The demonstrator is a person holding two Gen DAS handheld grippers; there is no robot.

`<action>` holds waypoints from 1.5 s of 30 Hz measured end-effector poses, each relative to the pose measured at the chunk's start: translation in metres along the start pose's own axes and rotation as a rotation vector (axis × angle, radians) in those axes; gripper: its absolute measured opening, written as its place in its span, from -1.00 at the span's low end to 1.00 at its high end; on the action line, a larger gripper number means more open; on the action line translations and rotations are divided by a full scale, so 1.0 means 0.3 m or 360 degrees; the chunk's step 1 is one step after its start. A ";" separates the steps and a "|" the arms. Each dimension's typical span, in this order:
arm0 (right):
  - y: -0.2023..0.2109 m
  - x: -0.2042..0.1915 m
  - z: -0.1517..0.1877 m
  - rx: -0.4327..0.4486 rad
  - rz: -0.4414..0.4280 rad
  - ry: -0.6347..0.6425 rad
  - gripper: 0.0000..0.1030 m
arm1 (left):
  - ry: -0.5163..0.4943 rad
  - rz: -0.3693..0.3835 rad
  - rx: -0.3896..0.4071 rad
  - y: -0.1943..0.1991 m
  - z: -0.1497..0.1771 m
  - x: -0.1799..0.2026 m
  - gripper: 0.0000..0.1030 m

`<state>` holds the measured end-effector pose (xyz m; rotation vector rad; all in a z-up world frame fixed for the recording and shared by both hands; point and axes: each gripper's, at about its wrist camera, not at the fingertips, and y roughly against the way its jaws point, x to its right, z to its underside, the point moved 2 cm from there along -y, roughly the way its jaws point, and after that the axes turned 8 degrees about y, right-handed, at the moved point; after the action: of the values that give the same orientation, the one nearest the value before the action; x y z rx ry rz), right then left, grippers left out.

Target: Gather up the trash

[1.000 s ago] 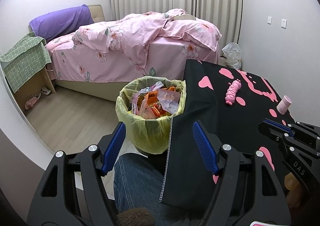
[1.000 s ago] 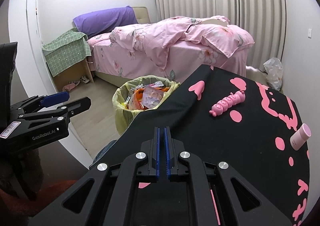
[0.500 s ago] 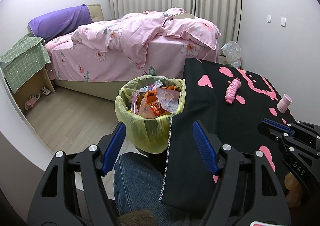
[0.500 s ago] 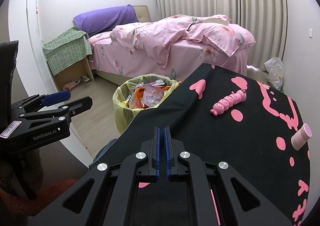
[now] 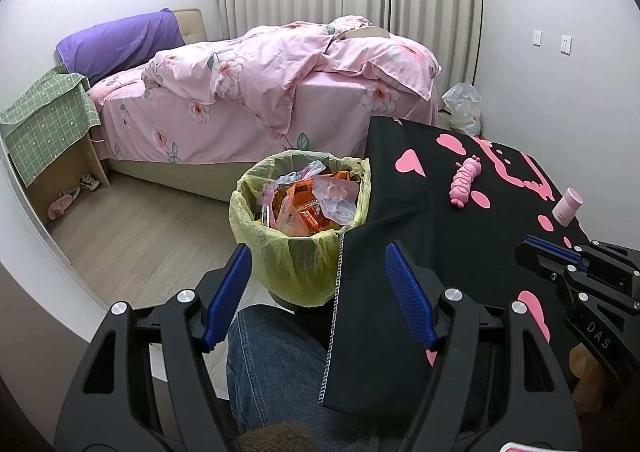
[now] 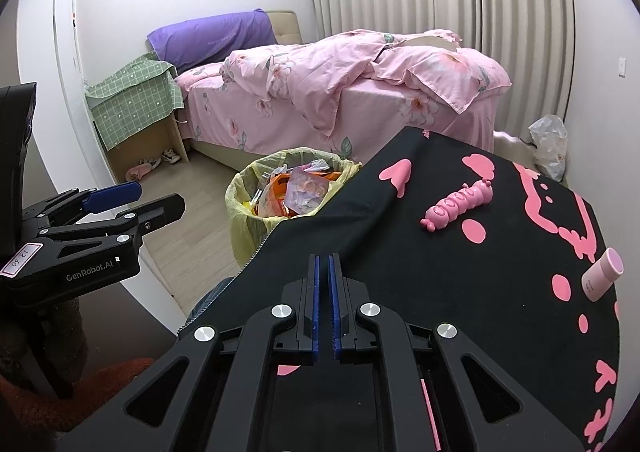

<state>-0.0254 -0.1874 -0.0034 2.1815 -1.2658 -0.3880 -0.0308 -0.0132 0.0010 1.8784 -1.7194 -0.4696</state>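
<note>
A bin lined with a yellow bag stands on the floor against the table's left edge, packed with orange and clear wrappers. My left gripper hangs open in the air just short of the bin, with nothing between its blue pads. My right gripper is shut and empty, hovering over the black cloth with pink shapes that covers the table. On the cloth lie a pink caterpillar toy and a small pink bottle.
A bed with pink floral bedding fills the back of the room. A nightstand under a green checked cloth stands at the left. A crumpled clear plastic bag sits on the floor by the far wall. A knee in jeans shows below the bin.
</note>
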 end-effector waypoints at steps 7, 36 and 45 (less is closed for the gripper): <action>0.000 0.000 -0.001 0.0000 0.0000 0.0001 -0.86 | -0.0003 0.0002 0.0000 0.000 -0.002 -0.003 0.28; 0.002 -0.002 -0.001 0.0001 0.0000 0.0004 -0.85 | -0.0013 0.0013 0.0024 0.005 -0.024 -0.011 0.28; -0.001 -0.001 0.001 -0.0006 -0.0004 0.0000 -0.85 | 0.0025 0.0113 -0.0087 -0.040 -0.022 -0.006 0.28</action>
<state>-0.0255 -0.1869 -0.0040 2.1804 -1.2614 -0.3911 -0.0175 -0.0098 -0.0011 1.7721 -1.7394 -0.4680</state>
